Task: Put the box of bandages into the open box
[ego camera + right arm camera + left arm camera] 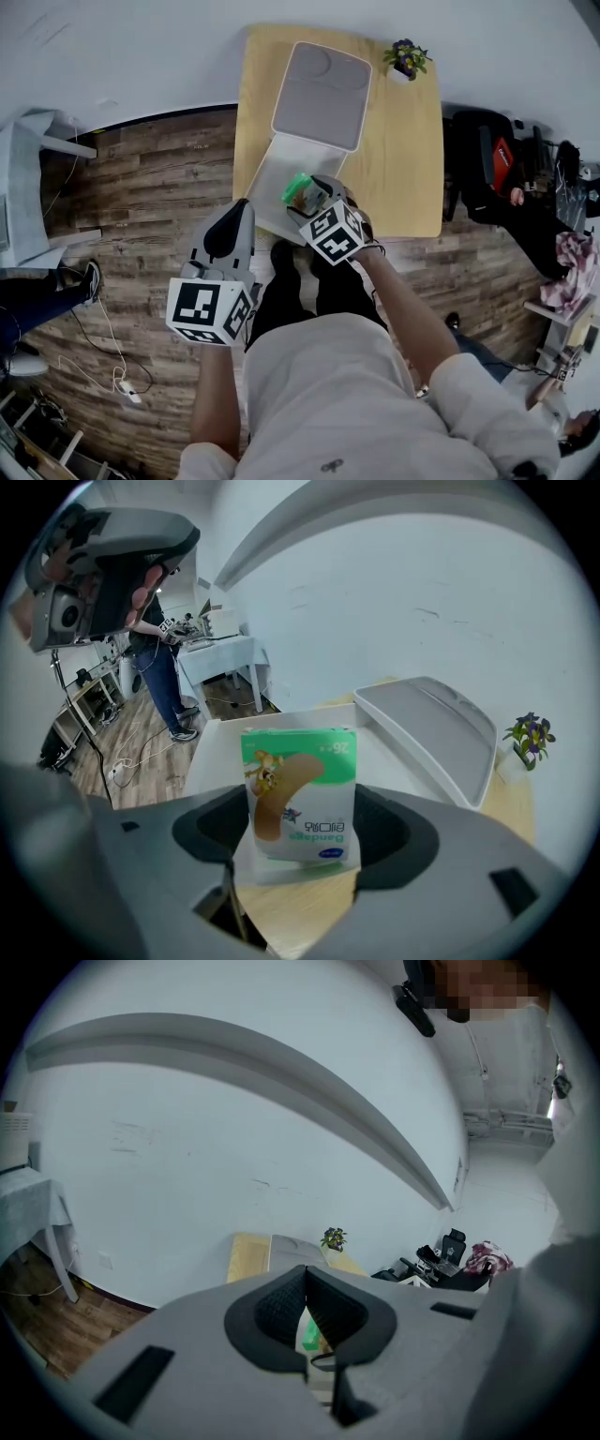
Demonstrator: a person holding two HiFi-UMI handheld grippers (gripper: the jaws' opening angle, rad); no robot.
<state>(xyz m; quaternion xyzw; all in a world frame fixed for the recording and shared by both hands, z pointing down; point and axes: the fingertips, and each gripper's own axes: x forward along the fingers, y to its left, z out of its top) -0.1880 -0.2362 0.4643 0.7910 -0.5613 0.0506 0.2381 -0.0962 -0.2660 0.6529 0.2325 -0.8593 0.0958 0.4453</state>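
Note:
The box of bandages (300,190), green and white with a plaster printed on it, is held upright by my right gripper (312,197), which is shut on it. It hangs over the near end of the open white box (270,178) on the wooden table (403,159). In the right gripper view the bandage box (302,794) fills the space between the pads of the right gripper (305,834), with the open box (220,747) just beyond. My left gripper (239,208) is shut on nothing, raised off the table's near left corner. In its own view the left gripper (306,1283) points at the wall.
The open box's grey lid (322,94) lies back across the table's far side. A small potted plant (406,58) stands at the far right corner. A black chair (492,164) sits right of the table. A person (155,667) stands by a white table (220,658).

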